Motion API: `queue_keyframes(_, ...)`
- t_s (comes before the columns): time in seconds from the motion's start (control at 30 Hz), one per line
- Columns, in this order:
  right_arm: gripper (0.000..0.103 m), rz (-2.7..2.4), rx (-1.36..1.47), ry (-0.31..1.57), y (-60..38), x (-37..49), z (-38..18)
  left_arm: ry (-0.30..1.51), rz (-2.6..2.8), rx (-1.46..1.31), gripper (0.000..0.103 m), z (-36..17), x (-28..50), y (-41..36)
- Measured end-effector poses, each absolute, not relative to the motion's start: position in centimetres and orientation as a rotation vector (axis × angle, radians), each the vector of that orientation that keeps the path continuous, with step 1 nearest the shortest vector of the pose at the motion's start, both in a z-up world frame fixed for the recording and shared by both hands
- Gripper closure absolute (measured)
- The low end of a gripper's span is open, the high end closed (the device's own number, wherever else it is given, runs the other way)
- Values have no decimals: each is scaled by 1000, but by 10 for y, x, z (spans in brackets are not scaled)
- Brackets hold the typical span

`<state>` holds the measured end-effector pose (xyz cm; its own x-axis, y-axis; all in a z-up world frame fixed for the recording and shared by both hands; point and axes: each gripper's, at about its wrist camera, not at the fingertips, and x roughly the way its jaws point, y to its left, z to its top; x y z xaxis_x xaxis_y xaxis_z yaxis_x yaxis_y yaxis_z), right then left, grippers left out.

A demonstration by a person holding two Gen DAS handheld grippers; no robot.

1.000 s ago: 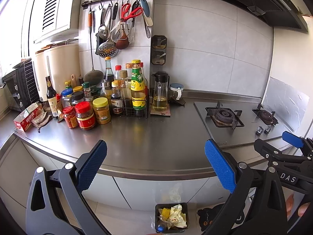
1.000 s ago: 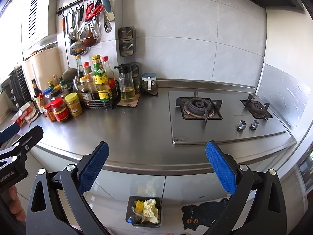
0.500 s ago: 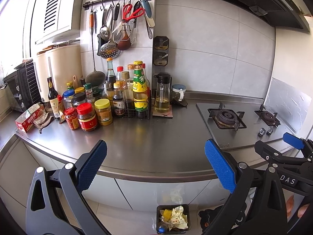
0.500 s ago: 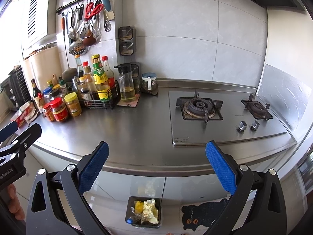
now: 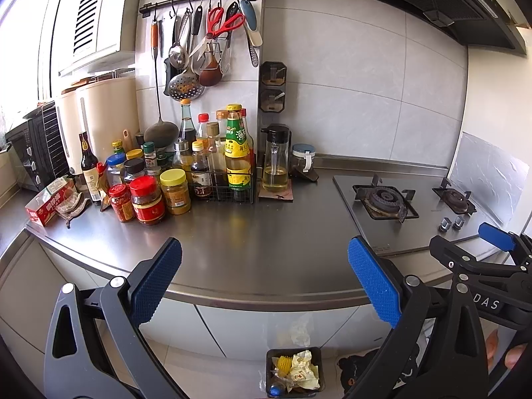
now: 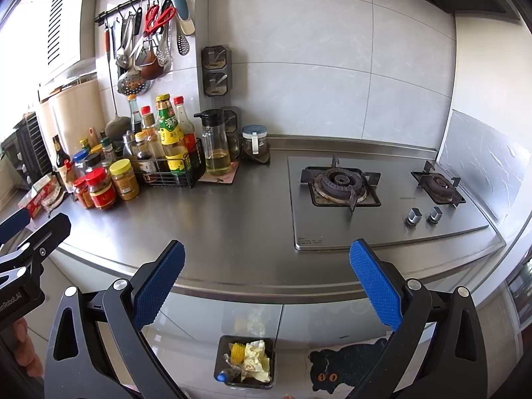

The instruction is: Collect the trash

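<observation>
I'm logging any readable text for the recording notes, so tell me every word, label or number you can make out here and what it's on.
"DAS": white letters on the right claw body, cut off at the frame edge.
"Robot.AI": partial white lettering on the left claw body; the start is cut off.
Green-labelled bottle: large Chinese characters, too blurred to read reliably.
Red box, jar labels and the stove front marking: too small to read.

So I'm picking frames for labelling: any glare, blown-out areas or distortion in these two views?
Left wrist view: window side at the far left is blown out white, the countertop carries soft reflections, straight edges bow from the fisheye. Right wrist view: same washout at the upper left, the hob is evenly lit and sharp, corners darken.
</observation>
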<state>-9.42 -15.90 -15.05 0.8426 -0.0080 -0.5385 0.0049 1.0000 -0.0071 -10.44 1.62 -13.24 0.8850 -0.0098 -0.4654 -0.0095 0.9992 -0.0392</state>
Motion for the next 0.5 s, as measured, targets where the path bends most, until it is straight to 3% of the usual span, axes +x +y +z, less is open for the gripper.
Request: queue_keyframes(0.5,3,-6,9,572,-160,-90,-152,487,8,-39,8,-133,-102,15)
